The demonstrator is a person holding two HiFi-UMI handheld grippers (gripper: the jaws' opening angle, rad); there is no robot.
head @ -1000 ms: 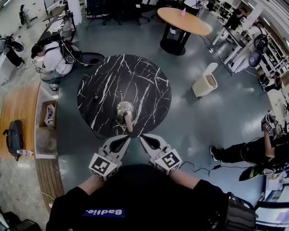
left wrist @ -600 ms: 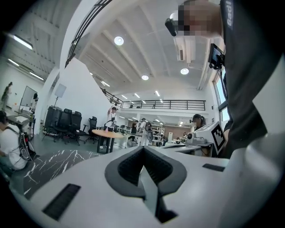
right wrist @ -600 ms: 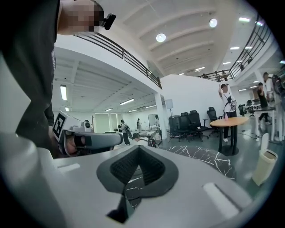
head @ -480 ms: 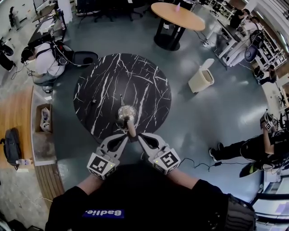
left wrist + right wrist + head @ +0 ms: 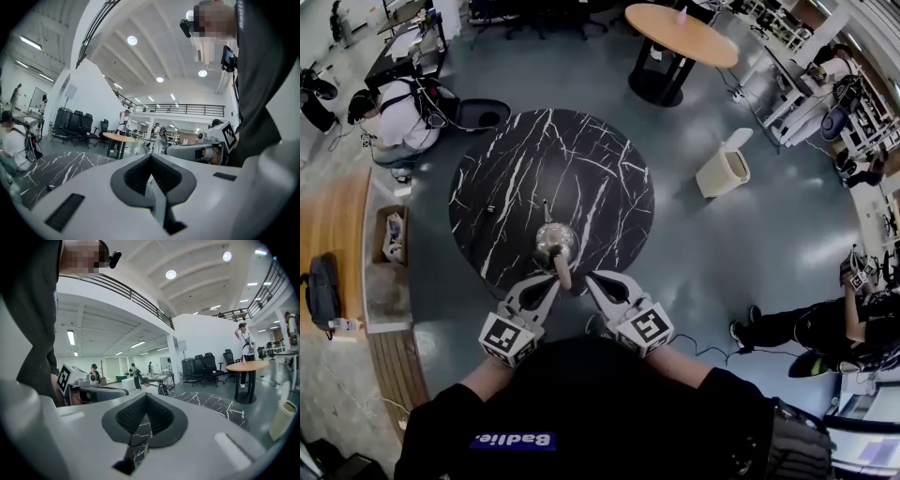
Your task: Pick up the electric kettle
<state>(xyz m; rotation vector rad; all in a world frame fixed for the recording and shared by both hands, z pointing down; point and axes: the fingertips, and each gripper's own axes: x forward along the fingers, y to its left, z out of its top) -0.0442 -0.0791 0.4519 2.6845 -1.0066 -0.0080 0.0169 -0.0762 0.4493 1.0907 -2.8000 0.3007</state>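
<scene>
2 handheld grippers close in on an electric kettle [image 5: 555, 240] standing at the near edge of a round black marble table [image 5: 581, 169].
The left gripper [image 5: 551, 281] and right gripper [image 5: 591, 277] each have their jaws pressed together, with nothing between them. Their tips sit just beside the kettle's tan handle [image 5: 564, 273] (it points back between them), 1 on each side. Whether they touch it cannot be made out.
</scene>
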